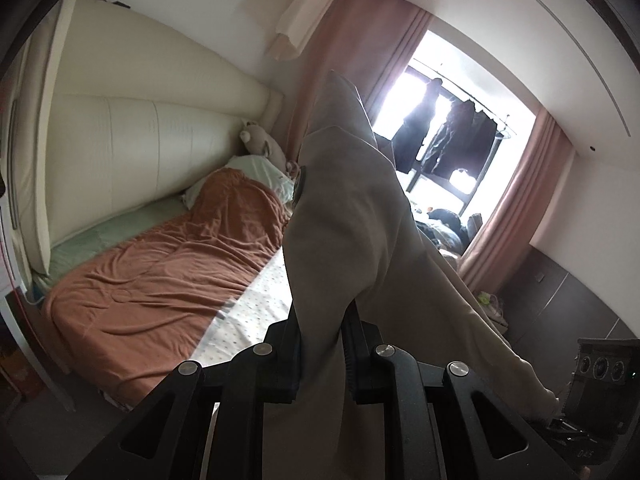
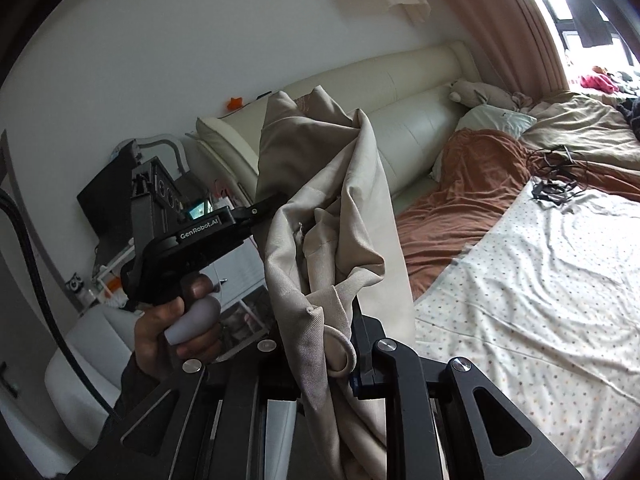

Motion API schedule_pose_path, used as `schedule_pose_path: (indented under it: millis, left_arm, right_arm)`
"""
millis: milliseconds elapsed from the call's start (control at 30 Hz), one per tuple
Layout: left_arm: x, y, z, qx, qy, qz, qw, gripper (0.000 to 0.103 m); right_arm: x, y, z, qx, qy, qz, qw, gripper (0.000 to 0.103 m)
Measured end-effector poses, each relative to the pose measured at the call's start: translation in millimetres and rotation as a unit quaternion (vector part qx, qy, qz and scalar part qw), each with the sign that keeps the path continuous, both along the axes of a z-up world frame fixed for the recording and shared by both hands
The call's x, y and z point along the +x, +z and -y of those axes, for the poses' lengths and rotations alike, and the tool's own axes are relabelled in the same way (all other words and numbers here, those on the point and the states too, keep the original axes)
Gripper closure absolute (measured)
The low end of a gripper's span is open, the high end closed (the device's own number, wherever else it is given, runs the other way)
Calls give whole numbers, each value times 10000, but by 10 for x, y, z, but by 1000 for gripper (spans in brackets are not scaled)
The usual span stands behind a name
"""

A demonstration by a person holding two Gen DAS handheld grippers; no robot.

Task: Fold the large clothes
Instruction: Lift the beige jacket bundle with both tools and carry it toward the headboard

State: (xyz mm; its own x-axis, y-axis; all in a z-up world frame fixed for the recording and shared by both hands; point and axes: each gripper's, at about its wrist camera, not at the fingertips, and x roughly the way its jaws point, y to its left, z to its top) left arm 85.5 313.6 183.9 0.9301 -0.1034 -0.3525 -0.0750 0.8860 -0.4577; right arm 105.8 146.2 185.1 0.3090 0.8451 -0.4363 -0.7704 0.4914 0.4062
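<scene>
A large beige garment [image 1: 352,216] hangs in the air between both grippers, above the bed. My left gripper [image 1: 320,344] is shut on a fold of it, and the cloth rises up past the fingers. My right gripper [image 2: 324,344] is shut on another bunched part of the beige garment [image 2: 332,208], where a small cloth loop shows. In the right wrist view the left gripper's black body [image 2: 192,240] shows at the left, held by a hand, its tip hidden in the cloth. The right gripper's body [image 1: 600,376] shows at the lower right edge of the left wrist view.
Below is a bed with a dotted white sheet [image 2: 540,280], a rust-brown blanket [image 1: 160,272], a pale pillow [image 2: 492,120] and a stuffed toy [image 1: 260,140]. A cream padded headboard [image 1: 132,140] stands behind. Black cables [image 2: 556,184] lie on the bed. A bright window [image 1: 452,132] with hanging clothes is beyond.
</scene>
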Motion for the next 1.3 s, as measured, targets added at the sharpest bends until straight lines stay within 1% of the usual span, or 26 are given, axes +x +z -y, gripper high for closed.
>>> schedule_pose_path:
  millis: [67, 167, 333, 433, 533, 633, 733, 833, 967, 1100, 1200, 1300]
  left_arm:
    - [34, -36, -163, 24, 117, -33, 9999, 85]
    - [89, -103, -399, 178, 333, -51, 9993, 85]
    - [222, -230, -807, 59, 541, -1, 9985, 86]
    - [295, -274, -1009, 67, 645, 31, 9979, 86]
    - [392, -289, -1206, 115, 794, -6, 9968, 86]
    - [486, -300, -1441, 83, 925, -50, 9957, 87]
    - [574, -293, -1645, 174, 1056, -124, 9942, 87]
    - [632, -329, -1822, 247, 1201, -197, 9923, 87]
    - [733, -366, -2028, 339, 1417, -407, 9885, 87]
    - [927, -498, -2204, 414, 1632, -682, 9834, 87]
    - [1175, -667, -2328, 370, 1764, -924, 9793, 87]
    - [1478, -842, -2418, 302, 1795, -1120, 9769, 87]
  right_arm:
    - [70, -34, -229, -62, 117, -18, 9999, 86]
    - [192, -127, -541, -138, 209, -92, 9996, 86]
    - [381, -253, -1021, -298, 327, -116, 9990, 86]
    - [500, -319, -1310, -368, 491, -96, 9981, 86]
    - [617, -381, -1619, -386, 718, -133, 9966, 86]
    - [743, -448, -1914, -385, 937, -186, 9947, 86]
    - [849, -519, -2204, -367, 1151, -266, 9923, 85]
    - [957, -625, -2447, -312, 1320, -452, 9897, 85]
    - [1132, -834, -2643, -173, 1550, -817, 9844, 85]
    - [1433, -1139, -2774, -81, 1652, -1340, 9771, 85]
    - [1683, -1346, -2814, -194, 1521, -1446, 9775, 85]
    - [1955, -1488, -2773, -131, 1403, -1580, 9773, 85]
